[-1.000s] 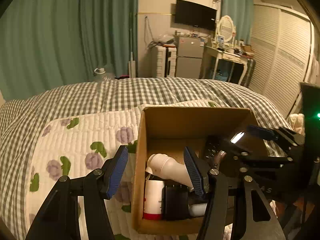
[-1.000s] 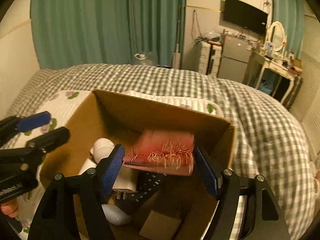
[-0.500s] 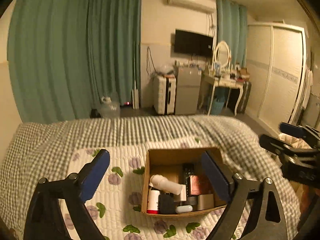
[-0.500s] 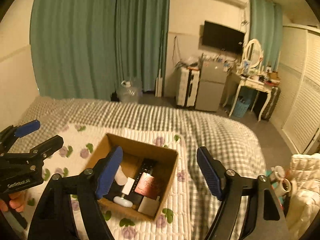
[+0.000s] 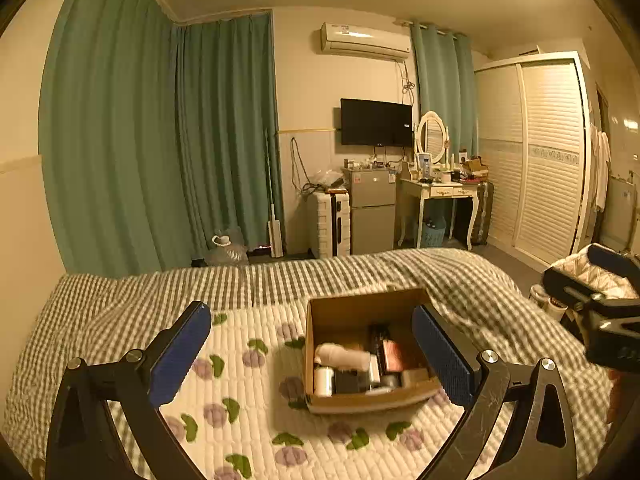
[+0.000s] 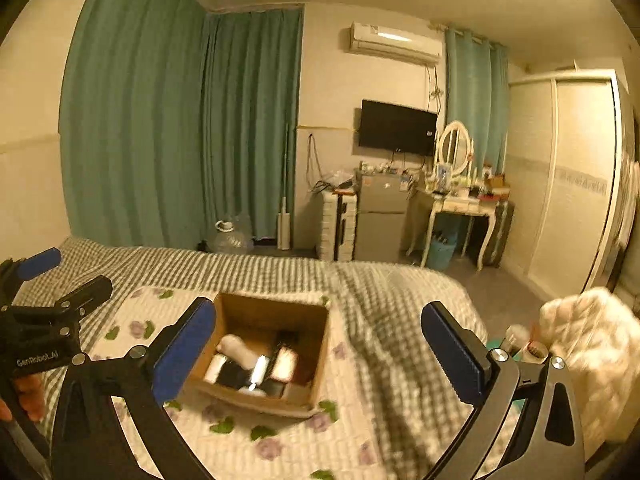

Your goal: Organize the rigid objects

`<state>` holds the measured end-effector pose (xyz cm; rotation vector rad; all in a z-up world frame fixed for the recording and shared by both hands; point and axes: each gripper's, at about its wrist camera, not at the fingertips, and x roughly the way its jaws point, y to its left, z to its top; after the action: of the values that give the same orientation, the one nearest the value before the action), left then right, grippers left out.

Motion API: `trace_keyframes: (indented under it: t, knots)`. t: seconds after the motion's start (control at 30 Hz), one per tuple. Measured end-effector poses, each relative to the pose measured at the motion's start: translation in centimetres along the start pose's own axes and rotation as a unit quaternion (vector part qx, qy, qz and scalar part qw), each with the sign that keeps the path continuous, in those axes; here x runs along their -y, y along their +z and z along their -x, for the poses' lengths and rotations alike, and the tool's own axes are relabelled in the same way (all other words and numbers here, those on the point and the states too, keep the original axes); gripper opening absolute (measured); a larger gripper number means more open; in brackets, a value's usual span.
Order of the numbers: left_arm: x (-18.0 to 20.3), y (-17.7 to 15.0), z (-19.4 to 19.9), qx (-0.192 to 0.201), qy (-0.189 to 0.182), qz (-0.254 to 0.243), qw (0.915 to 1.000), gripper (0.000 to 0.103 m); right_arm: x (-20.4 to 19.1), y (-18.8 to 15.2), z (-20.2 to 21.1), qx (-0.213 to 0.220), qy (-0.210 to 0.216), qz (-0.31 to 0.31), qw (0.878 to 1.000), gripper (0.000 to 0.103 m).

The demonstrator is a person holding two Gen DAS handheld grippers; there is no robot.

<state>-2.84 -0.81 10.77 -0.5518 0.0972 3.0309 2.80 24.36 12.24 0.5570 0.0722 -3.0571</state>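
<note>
Sitting on the quilt (image 5: 248,420), the brown cardboard box (image 5: 372,398) brims with items; both the left gripper (image 5: 312,354) and right gripper (image 6: 320,354) gape empty ("GenRobot.AI" lettering).

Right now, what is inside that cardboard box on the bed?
The cardboard box holds a white tube-shaped item, a pink case and dark gadgets; whatever lies beneath them is covered.

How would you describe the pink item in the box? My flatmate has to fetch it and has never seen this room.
On the bed, a white quilt with purple flowers carries an open cardboard box. Inside, right of the long white tube and beside a black remote, lies the flat pink case, the only pink thing among white and black items.
</note>
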Motion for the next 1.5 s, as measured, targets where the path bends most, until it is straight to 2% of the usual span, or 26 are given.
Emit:
trace_keyframes:
  t: [0.17,0.3,0.4,0.5,0.77,1.03,1.5]
  knots:
    - [-0.2,-3.6,-1.5,-0.008,0.006,0.008,0.9999,0.103,-0.7,-4.4,-3.1,-0.017,0.019,-0.010,1.000,0.103]
    - [-0.6,-5.4,-2.7,-0.013,0.014,0.008,0.9998,0.103,-0.1,-7.5,-5.6,-0.031,0.011,-0.045,0.998,0.103]
    - [-1.2,-6.3,-3.1,-0.019,0.013,0.014,0.9996,0.103,0.0,-8.4,-6.0,-0.031,0.001,-0.042,0.999,0.103]
    - [-1.5,-6.9,-3.4,-0.022,0.016,0.015,0.9995,0.103,-0.3,-8.6,-6.4,-0.033,-0.004,-0.035,0.999,0.103]
    - [-0.9,-7.6,-3.6,-0.032,-0.002,0.020,0.9993,0.103,-1.1,-9.6,-6.8,-0.056,-0.003,-0.024,0.998,0.103]
    - [0.0,-8.1,-4.1,-0.044,-0.001,0.007,0.9990,0.103,-1.0,-9.5,-6.4,-0.048,0.000,-0.021,0.999,0.103]
    - [-0.6,-8.3,-4.7,-0.060,-0.007,0.016,0.9981,0.103,-1.0,-9.9,-7.0,-0.067,0.000,-0.028,0.997,0.103]
